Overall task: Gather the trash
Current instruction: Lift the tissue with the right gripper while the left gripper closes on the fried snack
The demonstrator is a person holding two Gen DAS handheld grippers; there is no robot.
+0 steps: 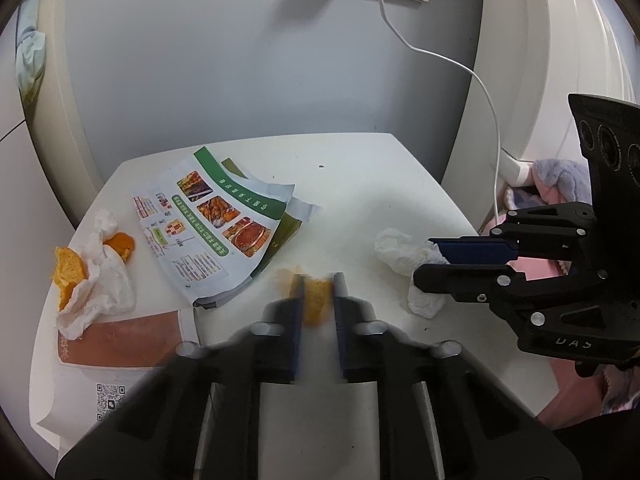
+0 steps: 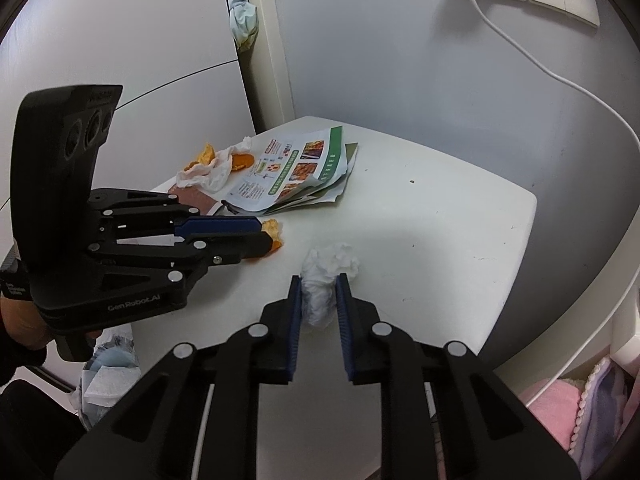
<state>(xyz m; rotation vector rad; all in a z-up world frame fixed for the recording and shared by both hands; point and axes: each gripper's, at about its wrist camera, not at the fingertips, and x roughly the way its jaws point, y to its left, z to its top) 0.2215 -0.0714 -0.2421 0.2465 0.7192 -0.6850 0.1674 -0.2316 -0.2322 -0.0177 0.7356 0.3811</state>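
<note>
Progress: early, we judge. Leaflets [image 1: 216, 220], a tissue with orange peel [image 1: 86, 272] and a card lie uncollected on the table [image 1: 360, 184]. Left tool [image 1: 318, 280] is clamped on an orange peel scrap [image 1: 314, 300]; right tool [image 2: 318, 280] pinches a crumpled tissue [image 2: 326, 276]. Both pieces rest near the table's front; no bin visible.

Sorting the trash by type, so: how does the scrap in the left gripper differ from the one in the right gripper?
The orange peel piece in the left gripper is orange and firm-looking; the crumpled tissue in the right gripper is white and wrinkled. The peel sits mostly inside its pads; the tissue bulges past its fingertips. Shared: each is pinched between blue pads, low over the white table.
</note>
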